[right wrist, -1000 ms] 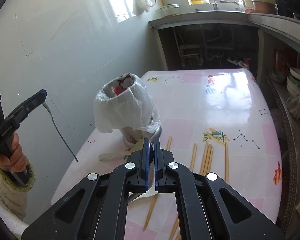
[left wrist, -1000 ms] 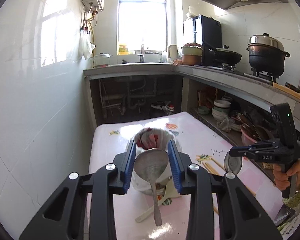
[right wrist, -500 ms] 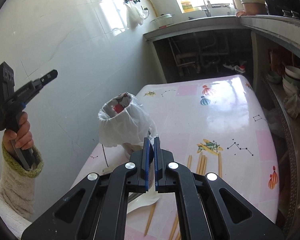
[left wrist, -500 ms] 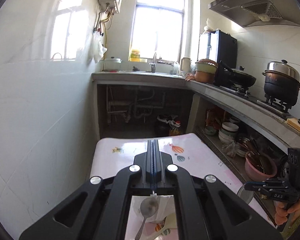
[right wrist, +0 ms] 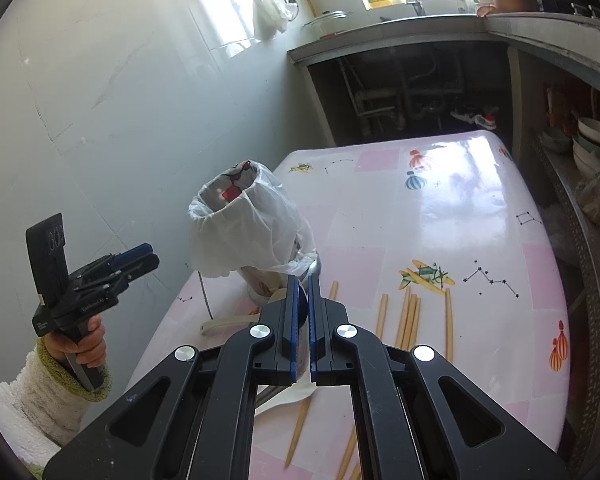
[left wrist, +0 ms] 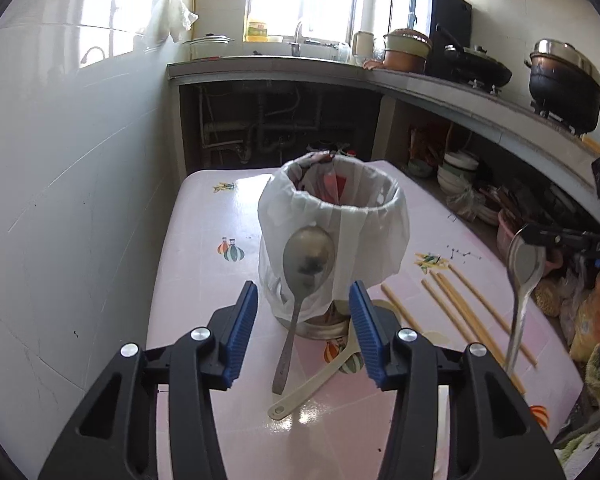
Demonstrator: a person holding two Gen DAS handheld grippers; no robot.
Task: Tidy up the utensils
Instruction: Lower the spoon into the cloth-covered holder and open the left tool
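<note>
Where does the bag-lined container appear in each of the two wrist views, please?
Left wrist view: the bag-lined container stands at centre, just beyond the open left hand-held gripper, with a metal spoon leaning against it.
Right wrist view: it stands left of centre, beyond and left of the right hand-held gripper.
Shared landmark: the chopsticks lying on the pink table.

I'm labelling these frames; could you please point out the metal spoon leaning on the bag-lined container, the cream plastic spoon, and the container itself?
metal spoon (left wrist: 309, 258), left wrist view, bowl.
cream plastic spoon (left wrist: 314, 380), left wrist view, handle.
bag-lined container (left wrist: 374, 222), left wrist view, bag-covered wall.
</note>
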